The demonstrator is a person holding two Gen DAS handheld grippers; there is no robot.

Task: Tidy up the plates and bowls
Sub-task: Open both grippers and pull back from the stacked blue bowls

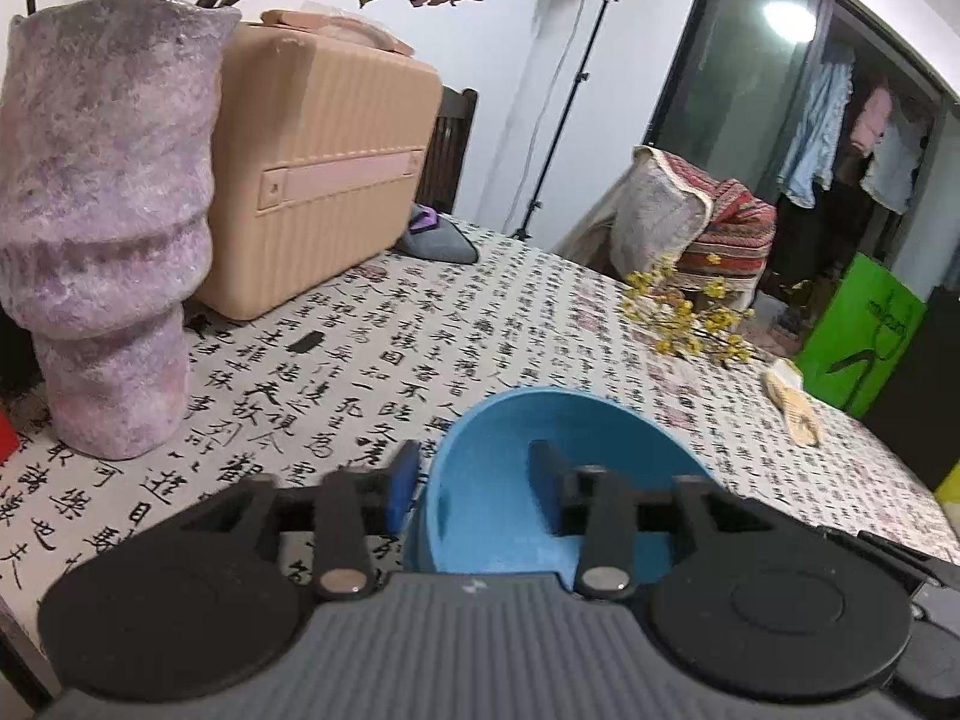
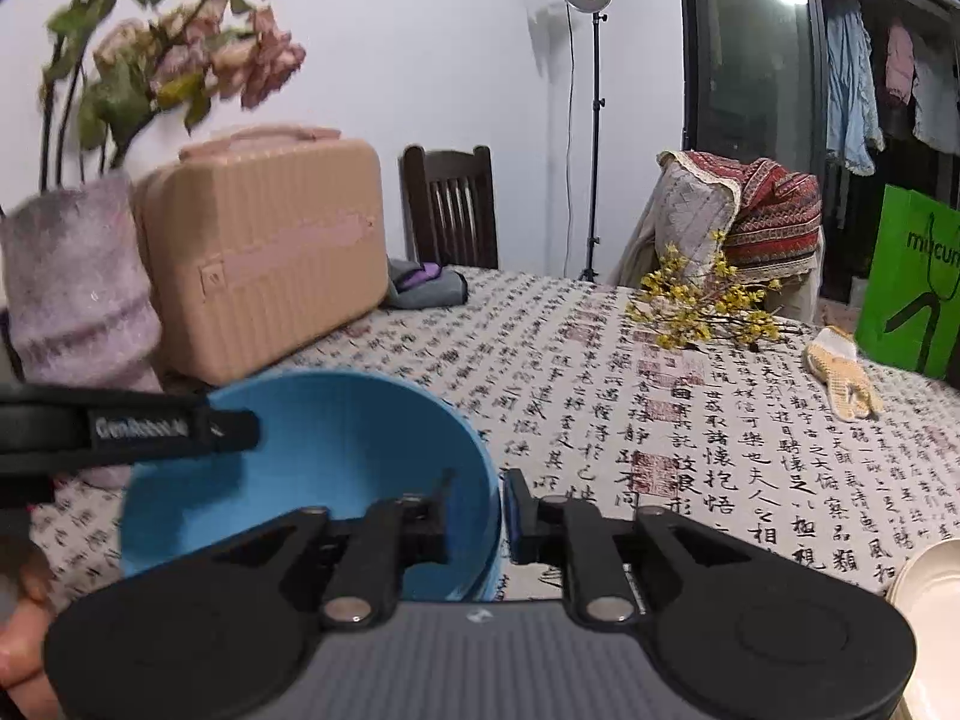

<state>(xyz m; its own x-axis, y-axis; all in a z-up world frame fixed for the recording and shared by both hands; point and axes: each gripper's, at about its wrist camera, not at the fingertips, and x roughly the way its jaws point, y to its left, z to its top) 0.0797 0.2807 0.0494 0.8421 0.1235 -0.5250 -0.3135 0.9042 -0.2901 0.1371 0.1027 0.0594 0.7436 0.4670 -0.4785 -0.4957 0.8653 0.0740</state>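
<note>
A blue bowl [image 1: 510, 420] stands upright on the calligraphy-print tablecloth [image 1: 372, 348]. My left gripper [image 1: 474, 468] straddles the bowl's left wall, blue-padded finger outside and the other inside, with a wide gap on each side, so it is open. In the right wrist view, my right gripper [image 2: 480, 492] straddles the right wall of the same bowl [image 2: 336, 432]. Its jaws stand narrow, and the pads do not press the wall. A black finger [image 2: 150, 426] of the left gripper reaches over the bowl's left rim. A white plate [image 2: 930, 576] shows at the lower right edge.
A purple vase [image 1: 108, 210] with dried flowers and a beige case [image 1: 324, 180] stand close on the left. Yellow flower sprigs [image 2: 702, 306], a pale woven item [image 2: 840, 378] and a green bag [image 2: 912, 288] are on the right. Chairs stand behind the table.
</note>
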